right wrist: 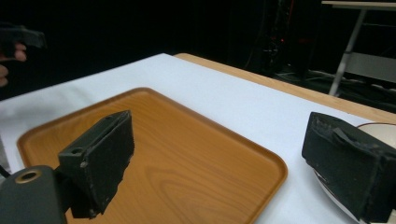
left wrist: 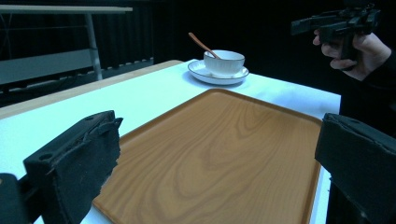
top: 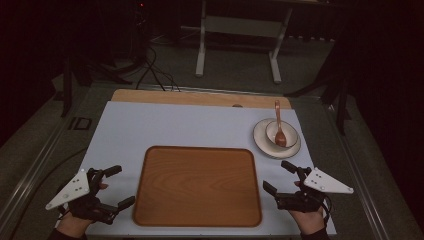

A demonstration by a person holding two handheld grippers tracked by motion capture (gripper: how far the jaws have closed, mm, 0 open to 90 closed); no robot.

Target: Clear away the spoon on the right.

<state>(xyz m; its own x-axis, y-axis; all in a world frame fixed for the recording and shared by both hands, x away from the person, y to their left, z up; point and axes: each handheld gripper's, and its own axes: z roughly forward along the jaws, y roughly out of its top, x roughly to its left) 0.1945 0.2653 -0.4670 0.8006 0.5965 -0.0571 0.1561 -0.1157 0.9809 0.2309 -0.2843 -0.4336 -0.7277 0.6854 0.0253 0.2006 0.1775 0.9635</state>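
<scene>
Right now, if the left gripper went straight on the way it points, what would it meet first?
Most likely the wooden tray: the left gripper is open, aimed across the table with the tray lying between its jaws in its own view. Height is unclear; if it rides above the tray, the bowl on its plate comes next.

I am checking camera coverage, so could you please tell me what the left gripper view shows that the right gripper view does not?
The left gripper view alone takes in the white bowl standing on its plate, with the wooden spoon leaning in it. The right gripper view alone takes in a white table leg beyond the far edge. Both share the bare wooden tray on the white tabletop, each between its own open jaws.
</scene>
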